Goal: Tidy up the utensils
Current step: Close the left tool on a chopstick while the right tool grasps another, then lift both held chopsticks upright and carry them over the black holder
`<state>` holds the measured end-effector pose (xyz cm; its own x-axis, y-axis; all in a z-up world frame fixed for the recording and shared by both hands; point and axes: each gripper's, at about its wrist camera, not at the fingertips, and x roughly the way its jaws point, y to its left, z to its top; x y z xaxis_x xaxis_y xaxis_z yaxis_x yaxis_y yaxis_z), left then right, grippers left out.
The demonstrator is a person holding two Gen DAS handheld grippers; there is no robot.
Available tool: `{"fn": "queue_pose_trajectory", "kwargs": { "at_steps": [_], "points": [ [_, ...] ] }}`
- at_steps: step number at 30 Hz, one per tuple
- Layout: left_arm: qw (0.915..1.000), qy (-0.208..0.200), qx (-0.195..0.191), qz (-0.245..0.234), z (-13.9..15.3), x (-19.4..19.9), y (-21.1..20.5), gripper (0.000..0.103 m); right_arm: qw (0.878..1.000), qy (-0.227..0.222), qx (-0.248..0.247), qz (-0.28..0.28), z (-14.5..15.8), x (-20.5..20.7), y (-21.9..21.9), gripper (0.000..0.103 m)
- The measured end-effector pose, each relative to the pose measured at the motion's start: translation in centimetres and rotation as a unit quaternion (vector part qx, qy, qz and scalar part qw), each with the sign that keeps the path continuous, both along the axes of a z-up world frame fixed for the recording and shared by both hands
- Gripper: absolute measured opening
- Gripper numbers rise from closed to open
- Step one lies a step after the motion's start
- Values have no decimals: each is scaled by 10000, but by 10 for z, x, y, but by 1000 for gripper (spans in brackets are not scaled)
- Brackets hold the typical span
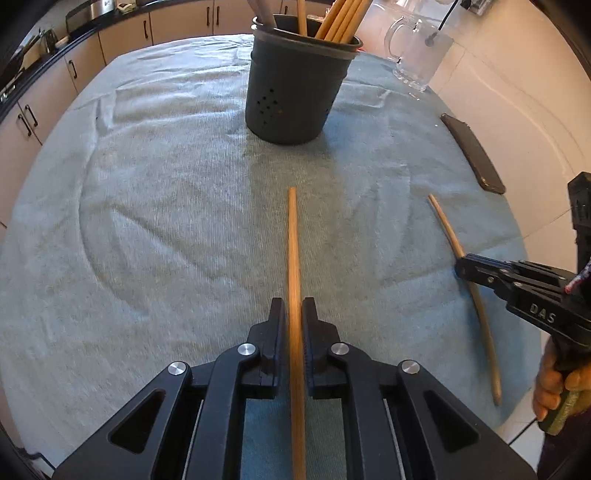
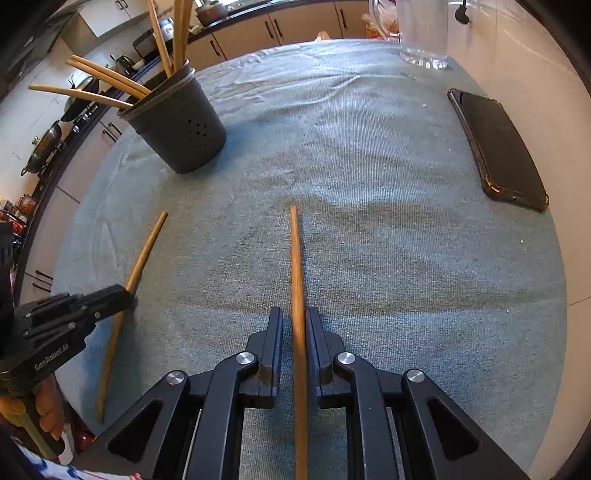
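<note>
In the left wrist view my left gripper (image 1: 293, 308) is shut on a wooden chopstick (image 1: 293, 240) that runs straight ahead over the green cloth (image 1: 166, 221), toward the dark grey holder (image 1: 295, 92), which has several chopsticks in it. At the right edge my right gripper (image 1: 461, 267) is clamped across a second chopstick (image 1: 445, 225). In the right wrist view the right gripper (image 2: 294, 315) is shut on that chopstick (image 2: 295, 258). The left gripper (image 2: 125, 295) grips its own chopstick (image 2: 147, 247) at the left, below the holder (image 2: 181, 125).
A clear glass mug (image 1: 417, 55) (image 2: 421, 33) stands at the far right of the cloth. A black phone (image 1: 472, 151) (image 2: 498, 147) lies on the cloth's right edge. Kitchen cabinets and a countertop run behind. A person's hand (image 1: 554, 384) holds the right gripper's handle.
</note>
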<state>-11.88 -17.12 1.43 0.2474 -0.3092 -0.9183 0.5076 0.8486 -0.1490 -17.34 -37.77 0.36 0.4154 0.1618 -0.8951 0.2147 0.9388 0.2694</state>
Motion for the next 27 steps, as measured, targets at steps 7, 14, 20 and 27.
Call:
{"fn": "queue_pose_trajectory", "kwargs": {
  "at_steps": [7,14,20,27],
  "points": [
    [9989,12,299,-373,0,22,-30,12,9973,392,-529,336,2,19,10,13],
    [9988,77,264,-400,-2,37,-35,12,9934,677,-747,545,3,48,13,13],
    [9988,-12,230,-422,1,32,-22,6,9923,681,-830,610,4,58,19,8],
    [9980,-535,-348,6,39,17,16,6,9955,-25,-861,397,36,34,28,7]
  ]
}}
